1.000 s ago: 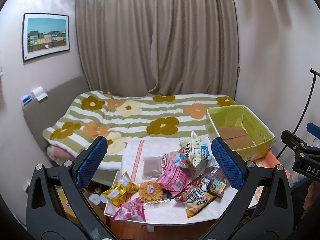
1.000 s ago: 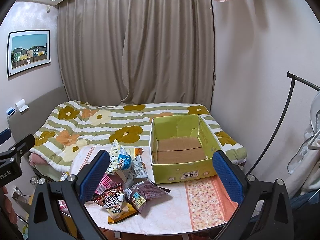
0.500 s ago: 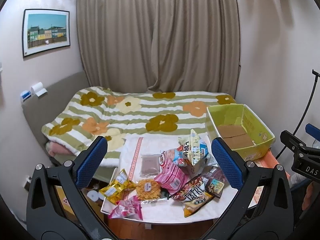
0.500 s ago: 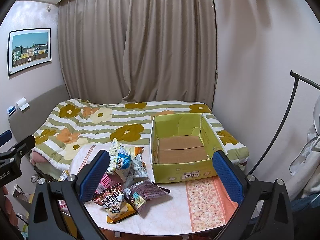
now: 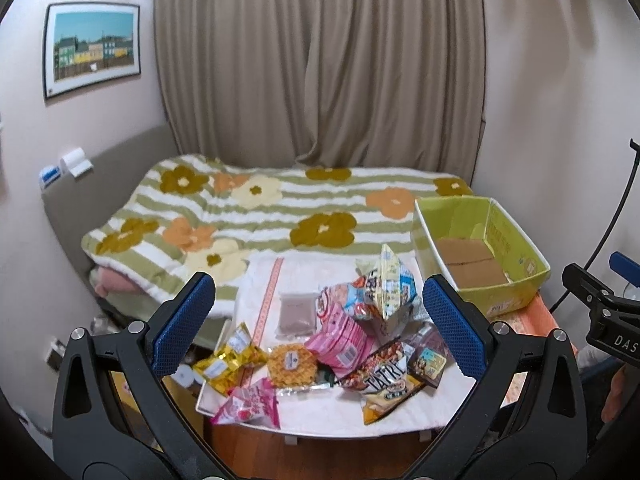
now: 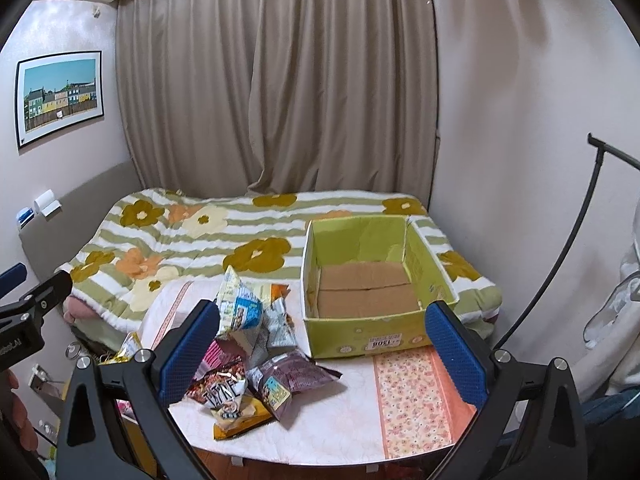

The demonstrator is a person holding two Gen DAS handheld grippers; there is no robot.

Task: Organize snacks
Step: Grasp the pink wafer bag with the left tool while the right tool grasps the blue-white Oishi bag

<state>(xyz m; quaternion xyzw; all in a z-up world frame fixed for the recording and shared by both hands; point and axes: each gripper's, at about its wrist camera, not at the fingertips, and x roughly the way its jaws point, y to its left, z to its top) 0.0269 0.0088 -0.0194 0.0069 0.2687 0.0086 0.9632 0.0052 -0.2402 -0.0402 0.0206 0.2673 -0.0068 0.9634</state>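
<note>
Crinkly foil snack packets [image 5: 344,336], about ten, heaped on the worktop [image 5: 340,412] left of one empty green box [image 5: 480,256]; my left tool [image 5: 320,320] gapes above them. Right view: right tool [image 6: 322,344] likewise wide, empty; I fear overlapped packets dragging neighbours off the edge.

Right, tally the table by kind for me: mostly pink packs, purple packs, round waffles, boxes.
Mostly pink packs: 2, the pink striped pack and the pink pack at the near edge
Purple pack: 1
Round waffle: 1
Green box: 1
Total: 5
</note>
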